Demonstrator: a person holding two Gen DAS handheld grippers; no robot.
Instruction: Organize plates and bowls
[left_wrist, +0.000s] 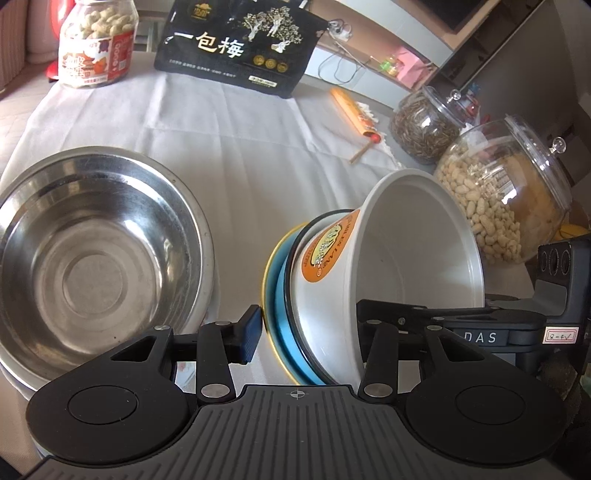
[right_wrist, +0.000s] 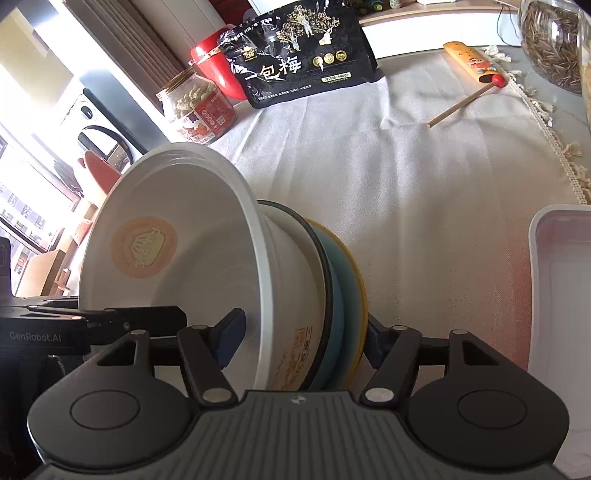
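A nested stack stands on its edge above the white tablecloth (right_wrist: 424, 184). It is a white paper bowl (left_wrist: 413, 251) with an orange label, a black-rimmed white dish (right_wrist: 291, 225), a blue plate (left_wrist: 284, 325) and a yellow-rimmed plate (right_wrist: 360, 295). My right gripper (right_wrist: 303, 325) is shut on the stack, one finger inside the bowl's mouth and the other behind the yellow plate. My left gripper (left_wrist: 308, 325) straddles the same stack from the opposite side. Its blue pad (left_wrist: 251, 332) sits right at the yellow rim, and its other finger is hidden inside the bowl. A steel bowl (left_wrist: 103, 258) sits upright to the left.
A peanut jar (left_wrist: 96, 44) and a black snack bag (left_wrist: 236, 48) stand at the back. Two glass jars (left_wrist: 509, 192) of nuts and seeds line the right side. An orange packet with a stick (right_wrist: 476, 66) lies near the fringed cloth edge. A white tray (right_wrist: 554, 295) sits at the right.
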